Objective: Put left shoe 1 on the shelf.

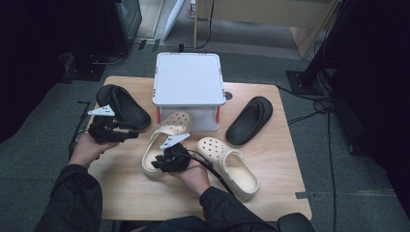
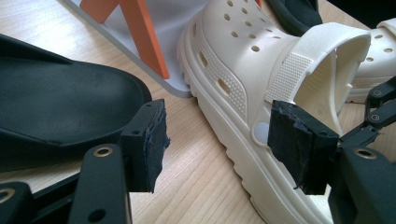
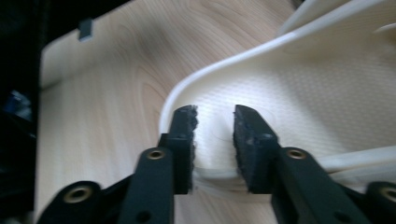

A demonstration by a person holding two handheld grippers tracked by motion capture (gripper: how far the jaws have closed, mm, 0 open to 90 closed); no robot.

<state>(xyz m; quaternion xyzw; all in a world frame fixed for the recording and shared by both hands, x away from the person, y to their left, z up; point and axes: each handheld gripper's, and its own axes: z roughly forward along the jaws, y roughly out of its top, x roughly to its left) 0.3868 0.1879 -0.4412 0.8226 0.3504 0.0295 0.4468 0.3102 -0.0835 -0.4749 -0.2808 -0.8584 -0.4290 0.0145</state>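
Two cream clogs lie at the table's middle. My right gripper (image 1: 158,163) hangs over the heel of the left clog (image 1: 167,133); in the right gripper view its jaws (image 3: 215,137) stand a narrow gap apart above that clog's heel rim and insole (image 3: 308,93), pinching nothing that I can see. My left gripper (image 1: 131,136) is wide open (image 2: 217,140) low over the wood, between a black slide (image 2: 60,102) and the clog's side (image 2: 224,65). The other clog (image 1: 233,166) lies to the right.
A white rack (image 1: 188,77) on orange legs (image 2: 144,37) stands at the back middle, with the left clog's toe under it. One black slide (image 1: 123,104) lies at the left, another (image 1: 250,120) at the right. Bare wooden table (image 1: 135,198) runs along the front.
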